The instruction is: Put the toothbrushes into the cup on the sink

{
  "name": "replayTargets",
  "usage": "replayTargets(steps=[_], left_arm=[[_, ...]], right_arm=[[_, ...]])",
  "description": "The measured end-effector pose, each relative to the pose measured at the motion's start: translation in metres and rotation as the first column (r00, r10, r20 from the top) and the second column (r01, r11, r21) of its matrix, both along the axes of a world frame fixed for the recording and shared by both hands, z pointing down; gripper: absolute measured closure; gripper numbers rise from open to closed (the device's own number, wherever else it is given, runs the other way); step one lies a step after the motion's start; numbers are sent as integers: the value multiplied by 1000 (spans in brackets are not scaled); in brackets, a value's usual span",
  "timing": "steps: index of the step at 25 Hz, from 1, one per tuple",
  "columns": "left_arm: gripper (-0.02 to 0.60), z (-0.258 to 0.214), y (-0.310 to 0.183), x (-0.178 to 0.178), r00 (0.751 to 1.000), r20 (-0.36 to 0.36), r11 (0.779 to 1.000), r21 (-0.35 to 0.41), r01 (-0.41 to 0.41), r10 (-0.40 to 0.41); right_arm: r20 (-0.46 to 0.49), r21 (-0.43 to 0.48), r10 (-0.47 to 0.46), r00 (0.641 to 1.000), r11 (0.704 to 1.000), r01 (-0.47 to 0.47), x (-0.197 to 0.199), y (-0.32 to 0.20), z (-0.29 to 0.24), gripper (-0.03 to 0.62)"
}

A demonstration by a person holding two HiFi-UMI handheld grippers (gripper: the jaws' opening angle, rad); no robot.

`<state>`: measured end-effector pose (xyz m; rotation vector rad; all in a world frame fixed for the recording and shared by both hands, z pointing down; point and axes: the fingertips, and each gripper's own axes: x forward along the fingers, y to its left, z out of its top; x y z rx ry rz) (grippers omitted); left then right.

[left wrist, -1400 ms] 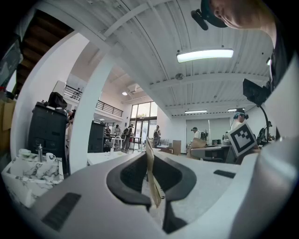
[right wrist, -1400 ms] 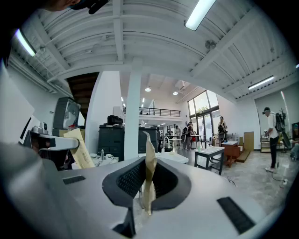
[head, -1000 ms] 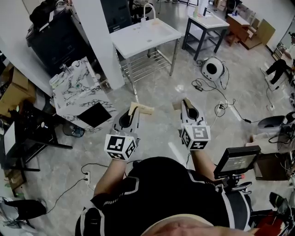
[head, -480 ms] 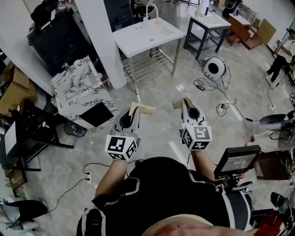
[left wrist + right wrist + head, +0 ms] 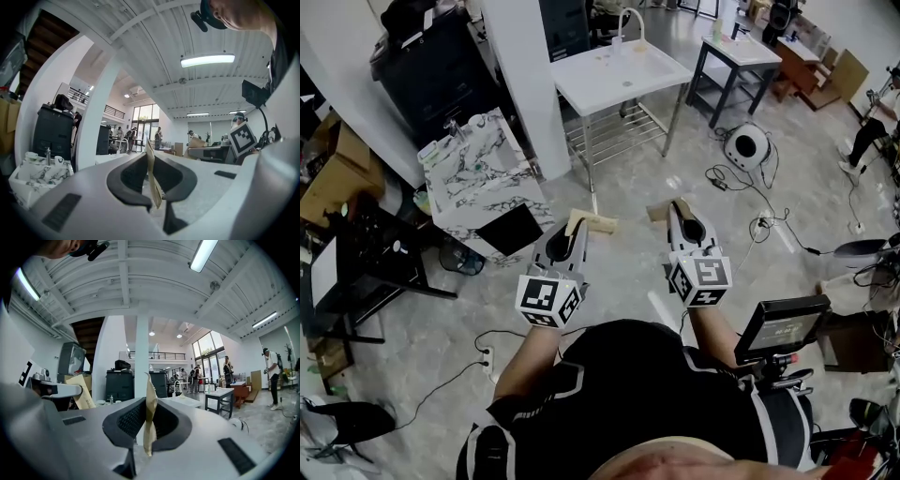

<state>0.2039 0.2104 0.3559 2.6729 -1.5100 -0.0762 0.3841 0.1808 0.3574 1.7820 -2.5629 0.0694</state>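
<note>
A person seen from above stands on a grey floor (image 5: 619,178) in a large open workshop. They hold the left gripper (image 5: 589,223) and the right gripper (image 5: 664,213) side by side in front of the body, both aimed forward. Each gripper's tan-taped fingers are pressed flat together with nothing between them. In the left gripper view the fingers (image 5: 151,173) show edge-on as one thin tan strip in the dark notch, and in the right gripper view the fingers (image 5: 149,420) look the same. Closed, empty fingers held level suggest an approach posture rather than a grasp, so the task appears not yet begun. The toothbrushes cannot be made out in any view. Ahead and to the left stands a marble-patterned sink unit (image 5: 478,183). On its top is a white mug-like shape (image 5: 59,160) that may be the cup, though it is too small to be sure. Further ahead, past a white pillar (image 5: 520,75), is a plain white sink stand (image 5: 623,70) with a curved tap (image 5: 628,14). Which of the two is the task's sink cannot be told. Both are well apart from the grippers, so the person likely has to walk closer before the fingers open. Cables (image 5: 750,220) trail across the floor to the right.
</note>
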Motion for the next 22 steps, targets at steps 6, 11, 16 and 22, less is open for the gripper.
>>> replayTargets(steps=[6,11,16,22], left_arm=[[545,0,7,-41,1000,0,1000,16,14,-14],[545,1,6,-65,999,-14,999,18,48,-48],[544,-3,-5,-79,996,-30,997,24,79,-78],[544,-5,-28,-90,991,-23,991,23,132,-131]], right_arm=[[0,6,-7,1000,1000,7,-40,4,1,554],[-13,6,-22,1000,1000,22,-61,0,-3,554],[-7,11,-44,999,999,44,-80,-13,-8,554],[12,14,-103,995,995,103,-107,-43,-8,554]])
